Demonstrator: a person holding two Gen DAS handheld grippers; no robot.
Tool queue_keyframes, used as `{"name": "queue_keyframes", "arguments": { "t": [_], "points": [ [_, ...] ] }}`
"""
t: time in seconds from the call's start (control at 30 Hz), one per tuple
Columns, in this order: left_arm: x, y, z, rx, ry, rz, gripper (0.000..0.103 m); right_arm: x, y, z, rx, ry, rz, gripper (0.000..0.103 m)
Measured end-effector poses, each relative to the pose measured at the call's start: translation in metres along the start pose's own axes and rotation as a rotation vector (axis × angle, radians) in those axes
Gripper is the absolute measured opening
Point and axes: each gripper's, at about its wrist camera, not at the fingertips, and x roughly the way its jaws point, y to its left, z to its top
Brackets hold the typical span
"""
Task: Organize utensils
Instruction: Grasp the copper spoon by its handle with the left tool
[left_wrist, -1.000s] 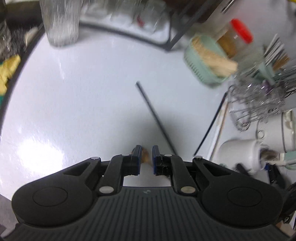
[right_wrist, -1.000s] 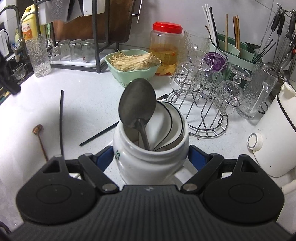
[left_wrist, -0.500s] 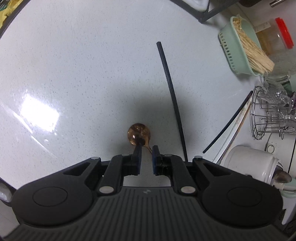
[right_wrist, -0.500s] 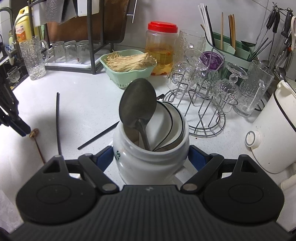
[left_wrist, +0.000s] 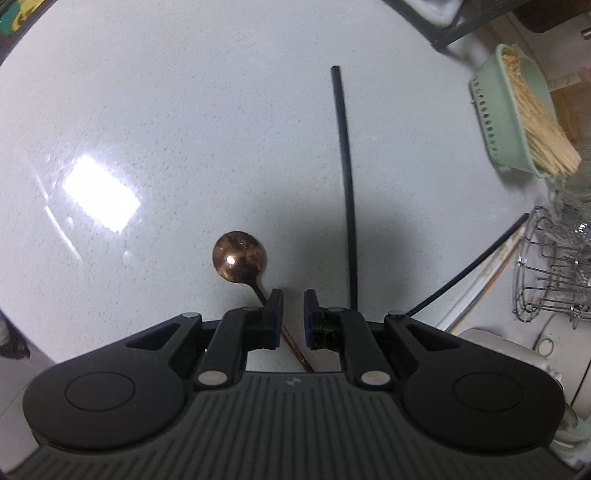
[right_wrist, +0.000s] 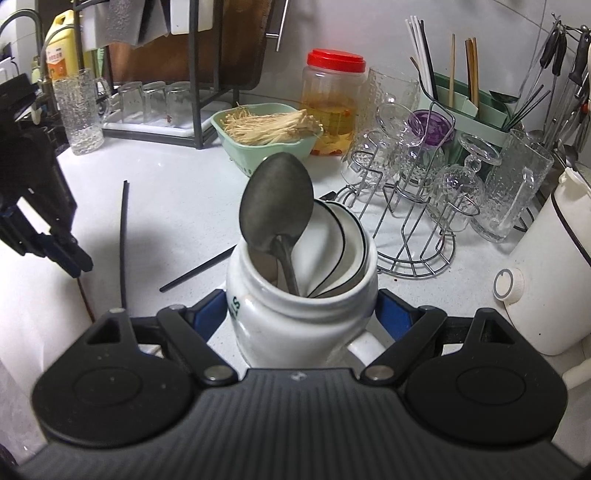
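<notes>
White desk (left_wrist: 184, 110), lower centre: my left gripper (left_wrist: 293, 314), jaws narrow and empty, should straddle the copper spoon (left_wrist: 239, 255) handle squarely; my right gripper (right_wrist: 301, 314) clamps the jar (right_wrist: 295, 325).

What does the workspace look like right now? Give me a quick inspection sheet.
Surface: white counter, glossy.
Job's things: copper spoon and two black chopsticks lying loose; white jar holds a metal spoon and white spoons.
Clutter: green basket, red-lidded jar, glass rack, white kettle.
Grippers: left gripper narrowly open over the copper spoon's handle; right gripper clamps the white jar.
Cables: nothing seen.
Surroundings: dish rack, utensil holder, tiled wall.
</notes>
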Motion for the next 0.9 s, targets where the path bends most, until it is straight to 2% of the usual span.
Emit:
{"name": "queue_keyframes", "arguments": {
  "t": [0.2, 0.53, 0.57, 0.67, 0.9],
  "points": [
    [-0.011, 0.005, -0.006, -0.042, -0.036, 0.057, 0.012, -0.005, 0.000, -0.006, -0.008, -0.024, 0.007, 0.089],
    [-0.022, 0.030, -0.015, -0.222, -0.123, 0.095, 0.013, -0.008, 0.000, -0.014, -0.010, -0.071, 0.010, 0.089],
    [-0.021, 0.030, -0.016, -0.223, -0.130, 0.096, 0.017, -0.008, 0.000, -0.014, -0.010, -0.074, 0.011, 0.089],
    [-0.018, 0.019, -0.012, -0.174, -0.146, 0.149, 0.019, -0.009, 0.000, -0.015, -0.007, -0.084, 0.011, 0.089],
    [-0.013, -0.010, -0.006, -0.079, -0.145, 0.261, 0.020, -0.010, 0.002, -0.021, -0.005, -0.113, 0.003, 0.089]
  ]
}}
